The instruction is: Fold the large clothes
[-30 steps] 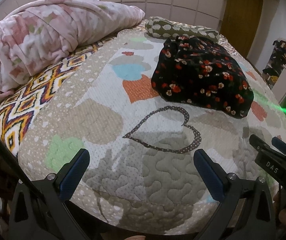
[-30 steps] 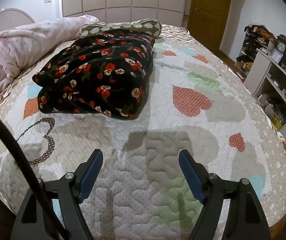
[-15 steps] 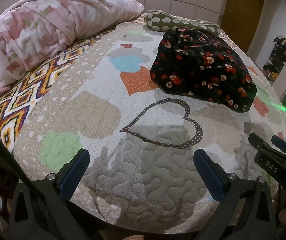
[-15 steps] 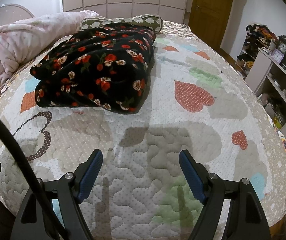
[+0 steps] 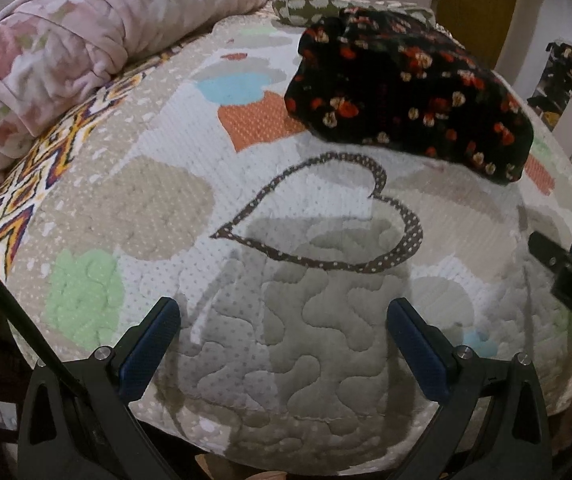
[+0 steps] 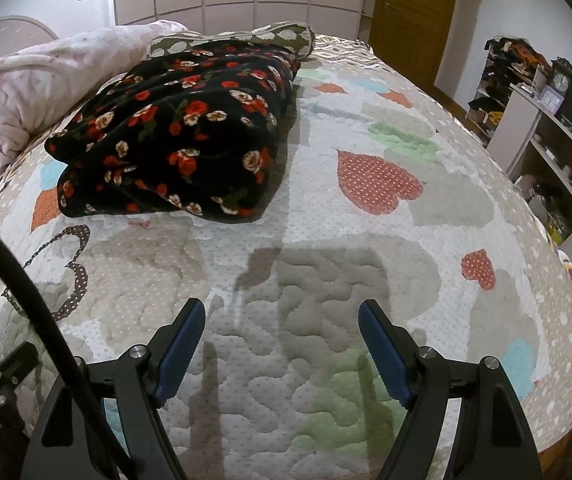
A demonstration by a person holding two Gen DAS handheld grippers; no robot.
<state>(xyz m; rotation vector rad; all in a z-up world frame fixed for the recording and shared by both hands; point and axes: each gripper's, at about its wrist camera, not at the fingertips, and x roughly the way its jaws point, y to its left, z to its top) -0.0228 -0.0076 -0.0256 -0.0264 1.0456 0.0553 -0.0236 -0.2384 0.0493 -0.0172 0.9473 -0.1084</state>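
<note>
Floral black garment (image 6: 178,136) lies folded in a thick bundle on the bed's heart-patterned quilt (image 6: 365,280). Beyond the garment rests an olive spotted pillow (image 6: 274,36); to the garment's left a pink blanket (image 5: 66,52) is heaped. Right of the garment, past the bed's edge, stand cluttered shelves (image 6: 541,120). Left gripper (image 5: 284,332) and right gripper (image 6: 282,336) hover near the garment with jaws spread wide, holding nothing.

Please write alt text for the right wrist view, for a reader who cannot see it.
A folded black floral garment lies on a heart-patterned quilt. The open right gripper hovers empty in front; a pink blanket lies at the left.
</note>
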